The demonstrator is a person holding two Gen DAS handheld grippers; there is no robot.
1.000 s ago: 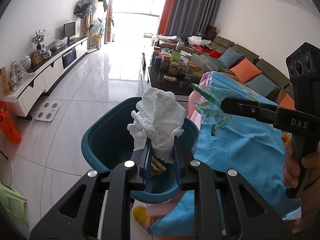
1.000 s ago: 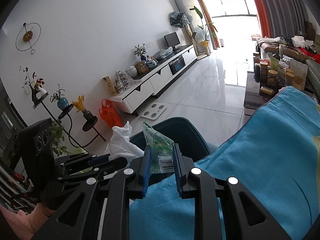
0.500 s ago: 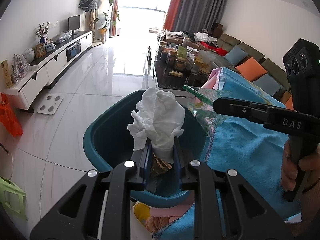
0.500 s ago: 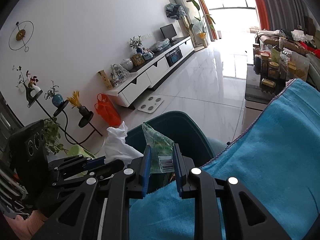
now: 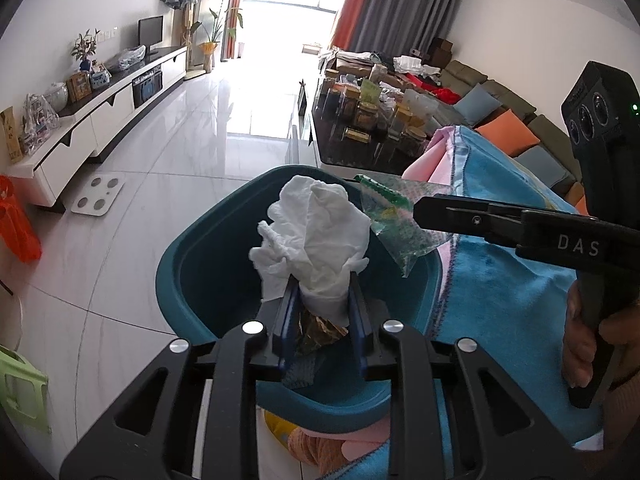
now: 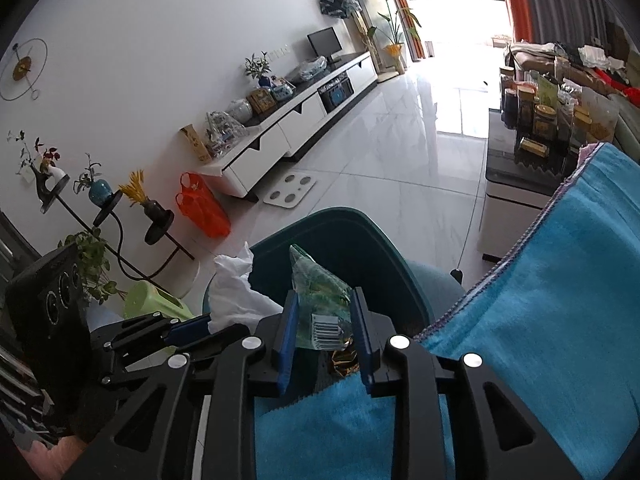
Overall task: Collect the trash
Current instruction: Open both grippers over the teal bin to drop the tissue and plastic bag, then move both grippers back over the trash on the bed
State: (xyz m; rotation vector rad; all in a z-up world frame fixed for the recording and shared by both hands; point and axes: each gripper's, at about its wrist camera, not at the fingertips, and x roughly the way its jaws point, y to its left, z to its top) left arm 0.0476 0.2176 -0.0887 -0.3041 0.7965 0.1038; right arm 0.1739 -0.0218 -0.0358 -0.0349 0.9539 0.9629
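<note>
My left gripper [image 5: 322, 280] is shut on a crumpled white tissue [image 5: 316, 232] and holds it over the open teal bin [image 5: 192, 276]. My right gripper [image 6: 324, 300] is shut on a green clear plastic wrapper [image 6: 320, 292] with a barcode, over the same bin [image 6: 360, 240]. In the left wrist view the right gripper [image 5: 416, 212] reaches in from the right with the wrapper [image 5: 396, 216] beside the tissue. In the right wrist view the left gripper [image 6: 208, 322] and tissue [image 6: 236, 292] sit at the left. A gold-brown wrapper [image 5: 320, 330] lies inside the bin.
A blue towel [image 6: 540, 320] covers the surface right of the bin, over a pink cloth [image 5: 436, 156]. A dark coffee table [image 5: 360, 148] with jars stands behind. A white TV cabinet [image 5: 100, 112], scale [image 5: 98, 198], orange bag [image 5: 18, 224] and green stool [image 5: 20, 388] stand at left.
Both grippers have moved further over the bin with their trash still held. The wrapper now hangs closer to the tissue above the bin's opening.
</note>
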